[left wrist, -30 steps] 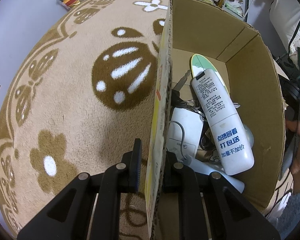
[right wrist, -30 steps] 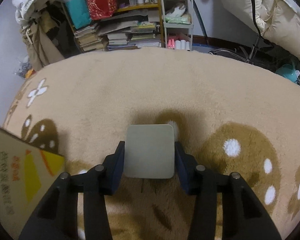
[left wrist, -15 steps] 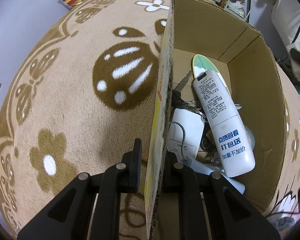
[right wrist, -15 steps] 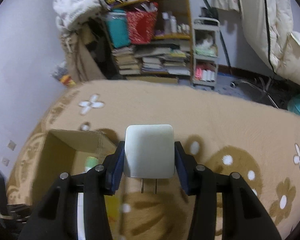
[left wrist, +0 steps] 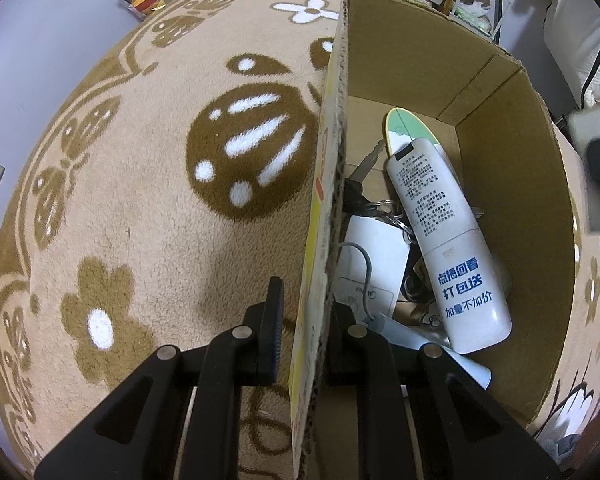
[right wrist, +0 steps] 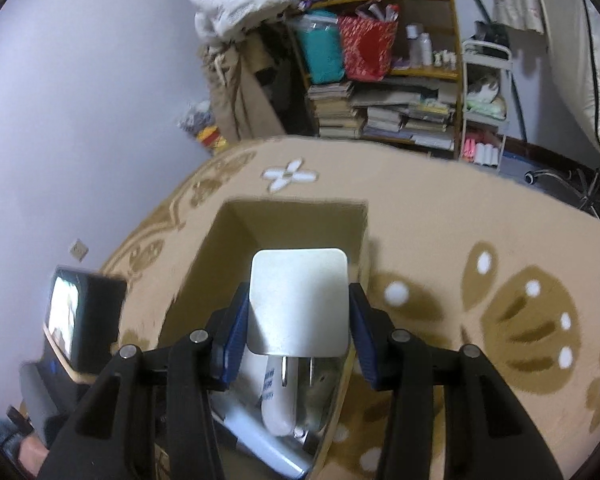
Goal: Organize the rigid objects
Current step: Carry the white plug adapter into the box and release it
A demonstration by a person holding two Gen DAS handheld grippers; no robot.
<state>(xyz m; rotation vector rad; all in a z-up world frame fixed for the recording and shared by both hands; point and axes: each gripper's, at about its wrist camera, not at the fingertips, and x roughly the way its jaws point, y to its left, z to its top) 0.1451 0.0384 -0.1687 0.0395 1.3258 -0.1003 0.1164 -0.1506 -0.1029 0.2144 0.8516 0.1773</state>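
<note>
An open cardboard box stands on a beige flowered carpet. My left gripper is shut on the box's near side wall, one finger outside and one inside. Inside lie a white remote control, keys, a white flat device with a grey cord and a pale blue tube. My right gripper is shut on a white square plug charger, its two prongs pointing back at the camera. It hangs above the box. The charger also shows blurred at the left wrist view's right edge.
A bookshelf with stacked books, bags and bottles stands beyond the carpet, with a wire cart beside it. A lit screen sits left of the box near the wall. A chair base is at the far right.
My right gripper has risen and swung left with the charger, from over bare carpet to above the open box. The left gripper and the box have stayed put.
</note>
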